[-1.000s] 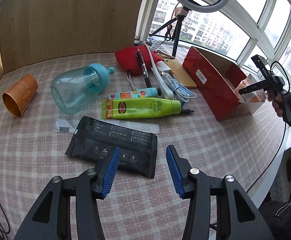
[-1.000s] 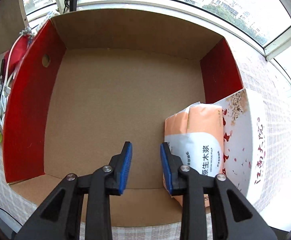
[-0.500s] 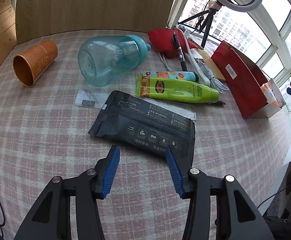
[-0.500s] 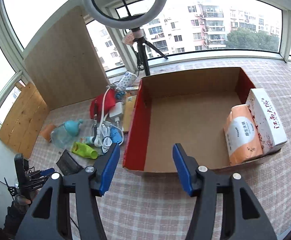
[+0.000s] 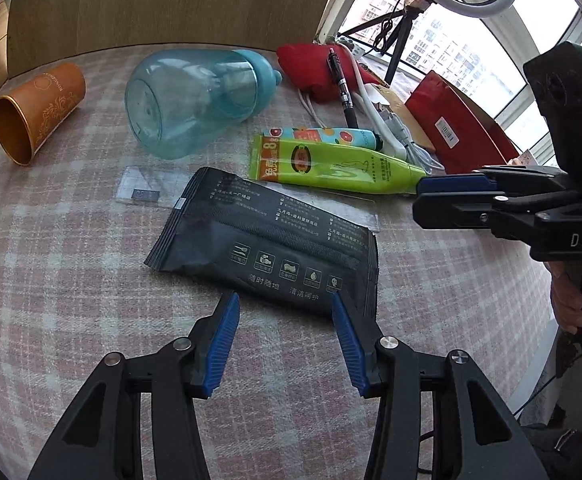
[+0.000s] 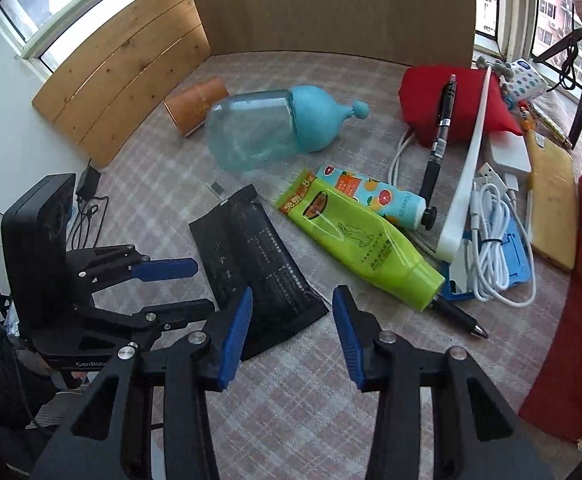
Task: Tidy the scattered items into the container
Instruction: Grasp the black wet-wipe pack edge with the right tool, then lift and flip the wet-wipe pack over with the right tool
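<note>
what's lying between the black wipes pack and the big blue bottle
A small clear plastic sleeve lies flat between the black wipes pack and the blue bottle; the left wrist view shows it best.

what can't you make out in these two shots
- Red box: its inside is out of sight; cut by the right edge in the right wrist view, behind the right gripper in the left wrist view.
- Cup: partly behind the bottle, right wrist view.
- Black pack: small print unreadable.
</note>
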Demonstrator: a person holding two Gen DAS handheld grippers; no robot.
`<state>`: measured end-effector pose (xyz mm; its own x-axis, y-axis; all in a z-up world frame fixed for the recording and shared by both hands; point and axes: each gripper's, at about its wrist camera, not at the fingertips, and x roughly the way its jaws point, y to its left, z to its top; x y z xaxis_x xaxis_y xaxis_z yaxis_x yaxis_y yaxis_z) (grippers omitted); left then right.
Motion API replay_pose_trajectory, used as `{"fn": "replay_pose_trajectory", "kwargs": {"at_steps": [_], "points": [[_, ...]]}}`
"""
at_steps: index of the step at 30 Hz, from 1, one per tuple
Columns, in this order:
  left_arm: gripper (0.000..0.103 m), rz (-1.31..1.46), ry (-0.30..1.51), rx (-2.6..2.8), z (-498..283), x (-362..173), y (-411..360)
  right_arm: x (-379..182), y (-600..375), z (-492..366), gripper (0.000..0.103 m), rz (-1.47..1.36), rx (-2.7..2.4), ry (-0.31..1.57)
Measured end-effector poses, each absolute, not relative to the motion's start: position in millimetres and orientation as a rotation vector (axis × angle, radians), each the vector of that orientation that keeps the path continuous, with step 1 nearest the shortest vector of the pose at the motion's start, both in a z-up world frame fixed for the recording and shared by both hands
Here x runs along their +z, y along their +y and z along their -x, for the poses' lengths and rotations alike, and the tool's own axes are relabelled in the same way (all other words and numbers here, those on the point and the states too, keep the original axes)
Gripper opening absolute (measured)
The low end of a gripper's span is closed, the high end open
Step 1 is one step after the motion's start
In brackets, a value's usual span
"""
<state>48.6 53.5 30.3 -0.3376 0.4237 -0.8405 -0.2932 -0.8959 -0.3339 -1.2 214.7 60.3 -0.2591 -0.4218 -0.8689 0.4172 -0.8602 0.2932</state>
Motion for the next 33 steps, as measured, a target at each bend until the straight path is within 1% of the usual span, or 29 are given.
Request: {"fn": "replay_pose_trajectory", "kwargs": {"at_steps": [7, 9, 10, 11, 12, 13, 16, 19, 22, 27, 33], "points": [[0.045, 1.462, -0.269, 2.240, -42, 22, 50, 22, 189, 28, 0.041, -1.566, -2.039, 0.020], [0.045, 1.457, -0.292, 2.239, -42, 20, 49, 19, 187, 28, 0.040, -1.546, -2.037, 0.022], [0.045, 1.453, -0.304, 2.238, -42, 21, 49, 18, 187, 29, 0.037, -1.552, -2.028, 0.008], [0.046, 1.450, -0.318, 2.234, -42, 21, 48, 17, 187, 29, 0.026, -1.565, -2.010, -0.016], [0.047, 1.448, -0.333, 2.228, -42, 21, 48, 15, 187, 28, 0.024, -1.575, -1.997, -0.035], [0.049, 1.446, -0.331, 2.230, -43, 21, 48, 14, 188, 26, 0.022, -1.575, -1.996, -0.044], [0.049, 1.441, -0.306, 2.244, -47, 25, 50, 9, 192, 17, 0.021, -1.594, -1.951, -0.103], [0.049, 1.424, -0.320, 2.233, -52, 30, 48, 4, 203, 4, 0.017, -1.613, -1.900, -0.225], [0.049, 1.389, -0.360, 2.201, -58, 38, 50, 0, 213, -7, 0.016, -1.626, -1.892, -0.297], [0.051, 1.319, -0.279, 2.203, -64, 55, 70, 2, 224, -11, 0.016, -1.620, -1.933, -0.350], [0.051, 1.235, -0.298, 2.153, -66, 73, 83, 13, 236, -12, 0.017, -1.616, -1.988, -0.343]]}}
